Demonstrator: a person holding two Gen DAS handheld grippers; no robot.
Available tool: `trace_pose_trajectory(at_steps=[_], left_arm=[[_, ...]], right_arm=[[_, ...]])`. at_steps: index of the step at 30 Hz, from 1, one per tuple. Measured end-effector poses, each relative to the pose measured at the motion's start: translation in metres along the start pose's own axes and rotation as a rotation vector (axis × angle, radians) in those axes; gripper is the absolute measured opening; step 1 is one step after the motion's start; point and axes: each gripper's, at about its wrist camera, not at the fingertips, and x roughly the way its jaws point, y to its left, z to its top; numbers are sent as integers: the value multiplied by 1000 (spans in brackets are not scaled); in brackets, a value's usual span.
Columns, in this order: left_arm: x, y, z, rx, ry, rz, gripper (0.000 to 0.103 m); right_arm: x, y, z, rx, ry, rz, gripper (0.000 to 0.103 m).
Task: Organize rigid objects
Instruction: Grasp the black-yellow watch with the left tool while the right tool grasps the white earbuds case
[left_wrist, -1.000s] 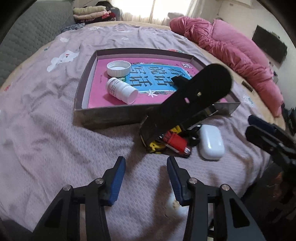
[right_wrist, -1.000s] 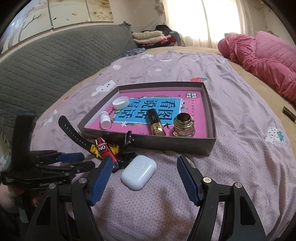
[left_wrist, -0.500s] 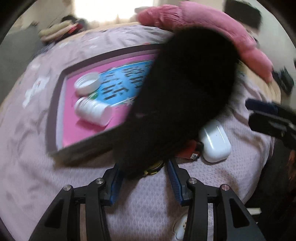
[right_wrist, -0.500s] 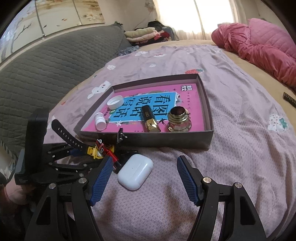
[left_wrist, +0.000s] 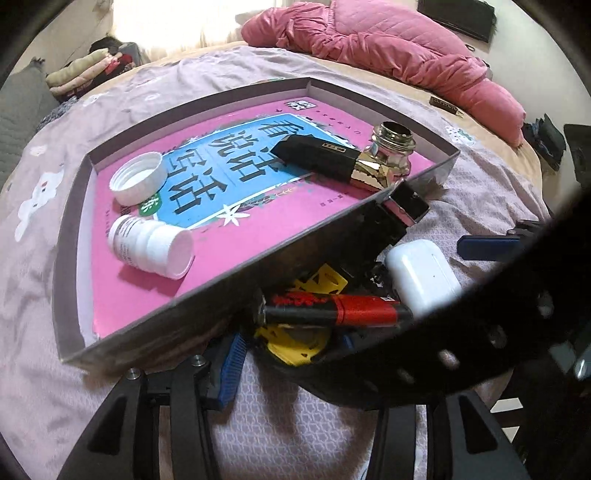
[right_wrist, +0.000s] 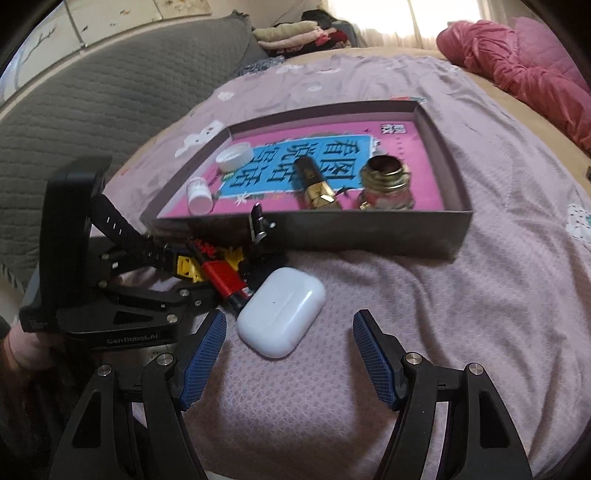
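We have four things in the box (right_wrist: 424, 236); left tongs (right_wrist: 173, 258) grip the watch (right_wrist: 122, 229), right tongs (right_wrist: 290, 354) gape empty, lighter (right_wrist: 221, 275) and case (right_wrist: 280, 317) remain.

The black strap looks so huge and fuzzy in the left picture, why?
Left wrist view: the black strap sits very close to the fisheye lens, so it looks huge and soft-edged. Right wrist view: the same strap appears thin and sharper, with bright window glare at the top.

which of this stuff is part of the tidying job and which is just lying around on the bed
Job:
box
watch, by the left tool
red lighter
white earbud case, before the open right tool
pill bottle
white cap
lipstick
glass jar

Lying about:
pink duvet
folded clothes
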Motion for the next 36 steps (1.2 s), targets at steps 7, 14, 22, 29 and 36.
trace_pose_trajectory(at_steps=[7, 14, 22, 29, 36], left_arm=[[3, -2, 1, 21, -17, -8, 49], [5, 2, 1, -8, -23, -15, 49], [2, 9, 0, -63, -31, -31, 40], [0, 13, -3, -118, -35, -49, 37], [-8, 13, -8, -166, -18, -35, 37]], right_arm=[[16, 6, -1, -19, 36, 0, 73], [24, 10, 0, -40, 32, -30, 73], [34, 24, -1, -170, 21, -168, 73], [18, -2, -1, -80, 19, -170, 67], [13, -10, -2, -21, 20, -185, 65]])
